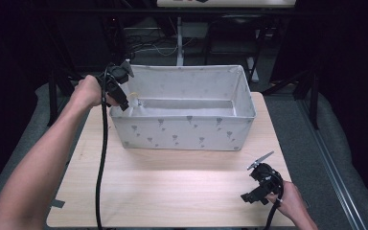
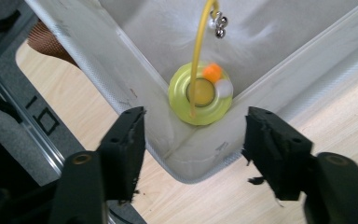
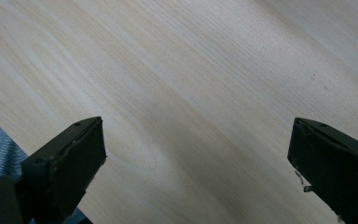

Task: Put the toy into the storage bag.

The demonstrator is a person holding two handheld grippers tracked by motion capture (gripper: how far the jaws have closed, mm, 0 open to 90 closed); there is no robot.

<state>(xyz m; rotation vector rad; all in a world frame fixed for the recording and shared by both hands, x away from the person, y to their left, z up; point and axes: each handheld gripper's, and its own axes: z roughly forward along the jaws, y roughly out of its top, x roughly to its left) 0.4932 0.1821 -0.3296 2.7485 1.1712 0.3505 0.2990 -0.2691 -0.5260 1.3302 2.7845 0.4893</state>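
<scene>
A white fabric bin with a grey motif stands on the far half of a light wooden table. The left gripper is held at the bin's near-left corner, tilted down toward its interior. In the left gripper view its two black jaws stand apart, with nothing between them, straddling the corner of the bin from above.

Inside that corner lies a yellow-green ring-shaped toy, resting against the two walls where they meet. An orange ball and a white ball sit on its upper edge. A thin yellow cord rises from the ring, and small silver bells hang near the top of it. In the high view the toy appears just beside the left gripper's tips; contact cannot be determined there.

The right gripper is held low over the near-right part of the table, well apart from the bin. In the right gripper view its jaws are spread wide over bare wood, grasping nothing. A cable trails from the left gripper across the table toward the near edge
</scene>
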